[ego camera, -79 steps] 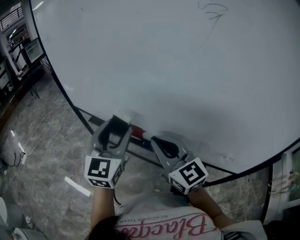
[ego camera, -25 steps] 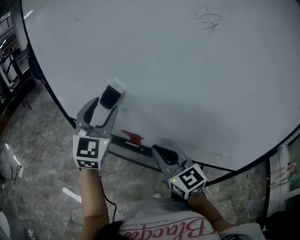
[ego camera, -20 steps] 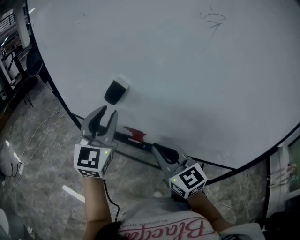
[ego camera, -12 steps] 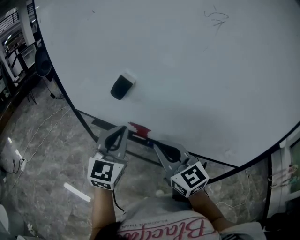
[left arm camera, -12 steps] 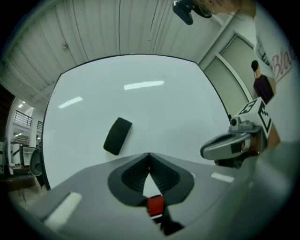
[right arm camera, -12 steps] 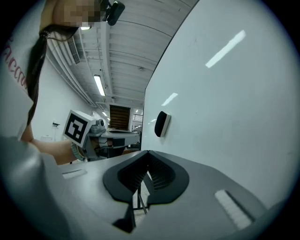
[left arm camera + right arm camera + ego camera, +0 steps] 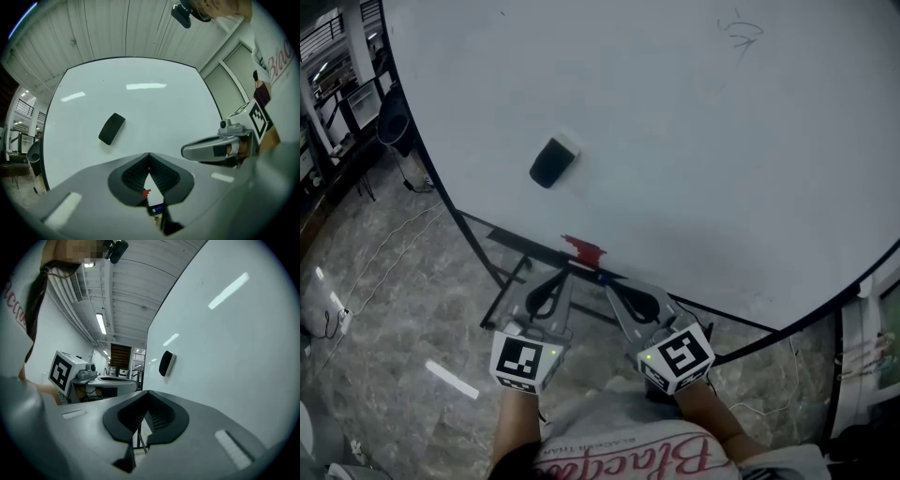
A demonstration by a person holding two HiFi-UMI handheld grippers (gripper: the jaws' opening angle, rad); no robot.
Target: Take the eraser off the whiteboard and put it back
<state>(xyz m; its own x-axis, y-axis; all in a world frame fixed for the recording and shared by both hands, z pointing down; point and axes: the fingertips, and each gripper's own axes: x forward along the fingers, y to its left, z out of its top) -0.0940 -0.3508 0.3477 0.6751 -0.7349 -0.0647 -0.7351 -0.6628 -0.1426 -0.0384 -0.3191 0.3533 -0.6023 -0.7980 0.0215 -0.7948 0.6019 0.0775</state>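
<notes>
The black eraser (image 7: 554, 161) with a white edge clings to the whiteboard (image 7: 722, 169), tilted, with nothing touching it. It also shows in the left gripper view as the eraser (image 7: 111, 128) and in the right gripper view as the eraser (image 7: 166, 363). My left gripper (image 7: 557, 278) is shut and empty, low in front of the board's bottom rail, well below the eraser. My right gripper (image 7: 615, 287) sits close beside it, also shut and empty. Each gripper view shows its own jaws meeting at the tips: left gripper (image 7: 149, 154), right gripper (image 7: 148, 392).
A red object (image 7: 582, 249) and a blue-capped marker (image 7: 157, 209) lie on the board's tray. The board's stand legs (image 7: 504, 286) reach down to a marbled floor with cables and a white strip (image 7: 453, 379). Dark furniture (image 7: 337, 103) stands at far left.
My left gripper let go of the eraser on the board, shut, and drew back and down beside the right gripper. The right gripper barely moved.
</notes>
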